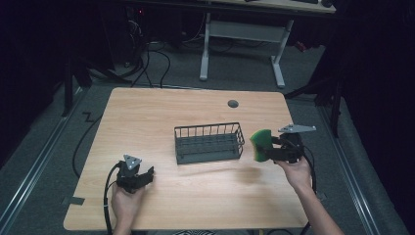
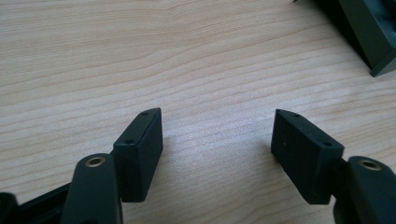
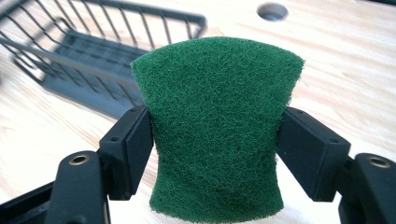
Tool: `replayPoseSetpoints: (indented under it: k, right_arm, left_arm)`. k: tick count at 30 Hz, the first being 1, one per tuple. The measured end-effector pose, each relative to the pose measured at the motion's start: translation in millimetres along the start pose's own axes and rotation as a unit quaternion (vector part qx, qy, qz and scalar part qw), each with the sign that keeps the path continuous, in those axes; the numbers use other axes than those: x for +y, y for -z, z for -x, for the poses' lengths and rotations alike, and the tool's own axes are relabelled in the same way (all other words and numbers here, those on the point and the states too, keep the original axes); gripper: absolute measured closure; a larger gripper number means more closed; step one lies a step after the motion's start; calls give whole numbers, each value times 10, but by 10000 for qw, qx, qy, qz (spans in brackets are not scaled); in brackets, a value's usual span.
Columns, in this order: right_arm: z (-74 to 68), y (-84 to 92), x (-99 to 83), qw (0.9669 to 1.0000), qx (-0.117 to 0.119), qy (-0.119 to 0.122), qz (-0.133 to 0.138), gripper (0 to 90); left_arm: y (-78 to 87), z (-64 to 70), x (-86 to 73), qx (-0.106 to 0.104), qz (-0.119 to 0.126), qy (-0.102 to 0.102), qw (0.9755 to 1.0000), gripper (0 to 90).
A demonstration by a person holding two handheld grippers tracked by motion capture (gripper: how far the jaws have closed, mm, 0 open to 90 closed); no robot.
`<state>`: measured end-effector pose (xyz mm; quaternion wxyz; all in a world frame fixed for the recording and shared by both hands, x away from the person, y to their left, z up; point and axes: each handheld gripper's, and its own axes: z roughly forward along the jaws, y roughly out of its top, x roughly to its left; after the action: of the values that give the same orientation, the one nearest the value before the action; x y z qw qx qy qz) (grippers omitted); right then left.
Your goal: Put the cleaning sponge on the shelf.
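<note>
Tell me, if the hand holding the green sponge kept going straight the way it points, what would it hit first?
Most likely the wire basket. The right tool holds the sponge pointing towards the basket's near end, with bare table between. Depth is hard to judge, so it might pass just above the rim.

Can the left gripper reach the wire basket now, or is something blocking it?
Probably yes: the left gripper is open and holds nothing, and only bare table lies between it and the basket.

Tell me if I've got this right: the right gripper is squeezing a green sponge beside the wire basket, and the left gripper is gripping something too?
Not quite. The right gripper does squeeze the green sponge beside the wire basket, but the left gripper holds nothing: the left gripper view shows its jaws open over bare table.
</note>
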<state>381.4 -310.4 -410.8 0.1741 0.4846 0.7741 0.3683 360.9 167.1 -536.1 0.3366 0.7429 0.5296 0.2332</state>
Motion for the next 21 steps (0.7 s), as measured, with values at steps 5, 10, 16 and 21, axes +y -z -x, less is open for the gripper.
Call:
replayPoseSetpoints:
  k: [5,10,16,21]
  right_arm:
    - [-109,22,203,9998,155,92,131,296]
    - [-222,-10,407,9993,303,147,190,296]
    - [-357,-141,614,9984,483,136,255,297]
    - [-459,-292,748,9983,519,115,226,297]
  left_arm:
    - [0,0,0,-1,0,-1,10000,345]
    - [0,1,0,-3,-2,-3,10000,344]
    - [0,1,0,-4,-1,-4,10000,344]
    - [1,2,-1,-5,-1,-4,10000,344]
